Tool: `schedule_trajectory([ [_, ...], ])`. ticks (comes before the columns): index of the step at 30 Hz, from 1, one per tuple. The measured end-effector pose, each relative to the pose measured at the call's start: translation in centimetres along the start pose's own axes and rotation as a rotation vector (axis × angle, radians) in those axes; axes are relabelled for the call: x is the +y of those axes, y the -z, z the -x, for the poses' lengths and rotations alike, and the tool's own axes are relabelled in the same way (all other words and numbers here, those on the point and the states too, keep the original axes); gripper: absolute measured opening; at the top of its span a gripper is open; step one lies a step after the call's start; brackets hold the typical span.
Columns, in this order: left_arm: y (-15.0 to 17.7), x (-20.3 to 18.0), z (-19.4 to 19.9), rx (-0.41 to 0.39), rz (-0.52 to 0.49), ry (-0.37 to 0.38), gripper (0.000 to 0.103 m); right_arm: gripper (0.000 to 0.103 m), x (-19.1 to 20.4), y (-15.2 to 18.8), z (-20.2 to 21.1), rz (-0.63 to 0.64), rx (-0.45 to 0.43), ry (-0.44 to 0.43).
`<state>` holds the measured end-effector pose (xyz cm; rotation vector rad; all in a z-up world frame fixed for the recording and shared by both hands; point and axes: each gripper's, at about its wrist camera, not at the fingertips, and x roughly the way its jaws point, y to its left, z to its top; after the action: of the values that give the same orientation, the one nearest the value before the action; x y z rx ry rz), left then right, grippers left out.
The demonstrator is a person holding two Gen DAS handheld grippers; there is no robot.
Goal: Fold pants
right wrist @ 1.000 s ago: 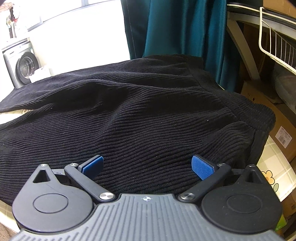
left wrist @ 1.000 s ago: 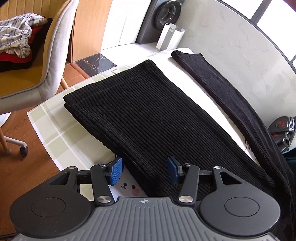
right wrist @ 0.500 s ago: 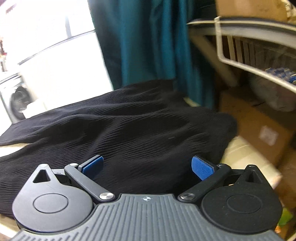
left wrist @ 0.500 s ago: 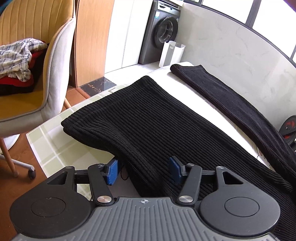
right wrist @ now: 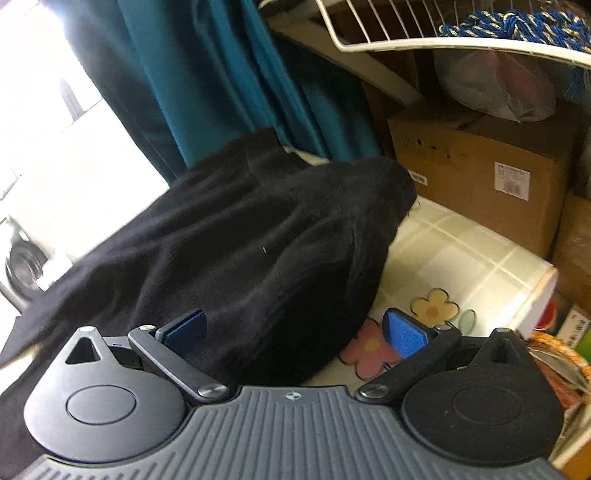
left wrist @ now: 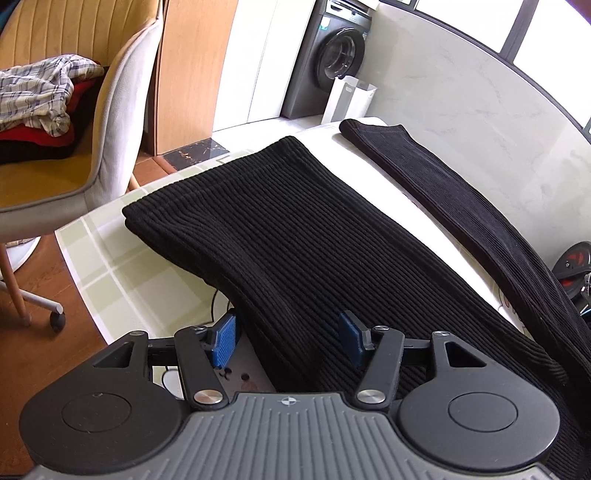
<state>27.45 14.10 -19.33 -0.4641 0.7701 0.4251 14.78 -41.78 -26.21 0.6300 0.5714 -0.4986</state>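
Black ribbed pants (left wrist: 303, 236) lie spread on a table with a green-checked cloth (left wrist: 110, 251). One leg lies wide in front, the other leg (left wrist: 443, 192) runs narrow along the far right. My left gripper (left wrist: 288, 339) is open, its blue pads on either side of the near leg's edge, which is lifted a little off the table. In the right wrist view the waist end of the pants (right wrist: 280, 251) is bunched up. My right gripper (right wrist: 295, 328) is open at its near edge, not gripping it.
A beige chair (left wrist: 74, 140) with piled clothes stands left of the table. A washing machine (left wrist: 340, 62) and a white bag (left wrist: 349, 98) are at the back. Cardboard boxes (right wrist: 480, 177), a teal curtain (right wrist: 221, 74) and a wire shelf (right wrist: 443, 33) lie beyond the table's right end.
The left gripper has lowered and moved in around the near leg's edge. The right gripper has swung right toward the waist end; the table corner and boxes now show.
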Motion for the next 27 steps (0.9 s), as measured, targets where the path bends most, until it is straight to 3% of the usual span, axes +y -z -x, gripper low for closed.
schedule_trajectory([
  [8,1.4,-0.1,0.9,-0.007,0.004,0.039,0.060,0.103,0.8,-0.8,-1.7,-0.051,0.004,-0.133],
  [14,2.0,1.7,1.2,0.005,0.158,0.159,0.062,0.103,2.5,0.2,-1.5,0.028,0.035,-0.157],
  [17,1.5,2.7,0.6,0.015,0.228,0.198,0.062,0.103,2.1,0.3,-1.1,-0.013,0.050,-0.180],
  [24,0.5,3.2,-0.5,-0.010,0.306,0.186,0.059,0.100,1.9,-0.1,-1.1,-0.052,0.056,-0.180],
  [27,0.0,3.5,-0.9,-0.035,0.309,0.160,0.051,0.100,2.0,0.0,-1.0,-0.049,0.046,-0.171],
])
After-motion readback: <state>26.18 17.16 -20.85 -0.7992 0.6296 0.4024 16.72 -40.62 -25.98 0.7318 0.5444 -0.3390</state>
